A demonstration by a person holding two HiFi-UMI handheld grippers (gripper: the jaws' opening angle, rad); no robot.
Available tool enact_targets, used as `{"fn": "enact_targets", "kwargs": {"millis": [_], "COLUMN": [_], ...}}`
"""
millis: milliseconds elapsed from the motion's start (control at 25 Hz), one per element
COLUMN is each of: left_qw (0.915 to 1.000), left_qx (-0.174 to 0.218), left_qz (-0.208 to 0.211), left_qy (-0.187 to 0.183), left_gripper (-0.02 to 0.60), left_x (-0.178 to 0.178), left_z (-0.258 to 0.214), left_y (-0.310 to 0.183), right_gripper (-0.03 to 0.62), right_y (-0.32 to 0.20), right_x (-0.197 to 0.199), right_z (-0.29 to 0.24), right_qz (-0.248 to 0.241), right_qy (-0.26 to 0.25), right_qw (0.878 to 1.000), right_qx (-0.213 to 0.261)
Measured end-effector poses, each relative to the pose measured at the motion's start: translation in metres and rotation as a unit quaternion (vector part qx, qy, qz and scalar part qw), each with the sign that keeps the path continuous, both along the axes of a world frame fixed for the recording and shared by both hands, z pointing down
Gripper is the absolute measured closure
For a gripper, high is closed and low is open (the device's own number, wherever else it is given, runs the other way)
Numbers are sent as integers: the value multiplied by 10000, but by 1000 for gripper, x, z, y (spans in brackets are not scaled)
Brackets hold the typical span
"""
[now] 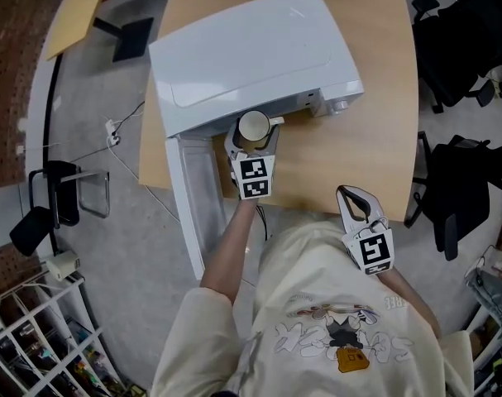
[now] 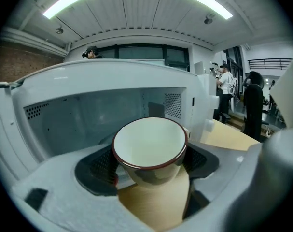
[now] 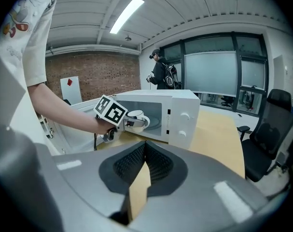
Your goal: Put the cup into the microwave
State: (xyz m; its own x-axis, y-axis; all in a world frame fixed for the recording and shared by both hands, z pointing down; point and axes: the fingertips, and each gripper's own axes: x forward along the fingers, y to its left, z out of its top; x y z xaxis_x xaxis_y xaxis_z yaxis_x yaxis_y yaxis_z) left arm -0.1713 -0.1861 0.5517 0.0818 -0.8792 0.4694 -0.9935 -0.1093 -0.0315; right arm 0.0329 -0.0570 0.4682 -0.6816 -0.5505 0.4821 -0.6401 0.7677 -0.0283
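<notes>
A white cup [image 1: 254, 127] with a dark red rim hangs just in front of the open white microwave [image 1: 251, 48], above the table. My left gripper [image 1: 252, 136] is shut on the cup, its black pads against the cup's sides. In the left gripper view the cup [image 2: 150, 149] stands upright and empty, with the microwave's grey cavity [image 2: 83, 115] right behind it. My right gripper [image 1: 356, 198] hovers near the table's front edge, shut with nothing in it; its pads [image 3: 153, 166] meet. The right gripper view shows the cup [image 3: 136, 118] at the microwave's opening [image 3: 153, 117].
The microwave's door [image 1: 188, 197] swings open to the left, past the wooden table's [image 1: 366, 131] edge. Knobs [image 3: 186, 116] sit on the microwave's right panel. Black office chairs [image 1: 461, 48] stand to the right. People stand far off by the windows [image 3: 161, 74].
</notes>
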Motion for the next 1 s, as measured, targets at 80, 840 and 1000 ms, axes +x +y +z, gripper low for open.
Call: {"fn": "enact_targets", "kwargs": {"millis": [80, 840, 1000], "left_qw": [9998, 9981, 9973], "left_qx": [-41, -180, -231], "left_qz": [-173, -579, -681], "left_qy": [-45, -53, 131], "left_gripper": [187, 101, 89], "left_x": [-14, -51, -41], "left_z": [4, 34, 35], "left_y": [-11, -61, -33], "right_gripper": [588, 589, 589], "right_y": [-2, -8, -7], "right_x": [-1, 15, 14], "right_z": [-1, 9, 8], "right_qz": [32, 422, 273], "right_qy": [0, 302, 284], "right_qw": [10000, 9977, 9987], "right_qx": [9, -440, -322]}}
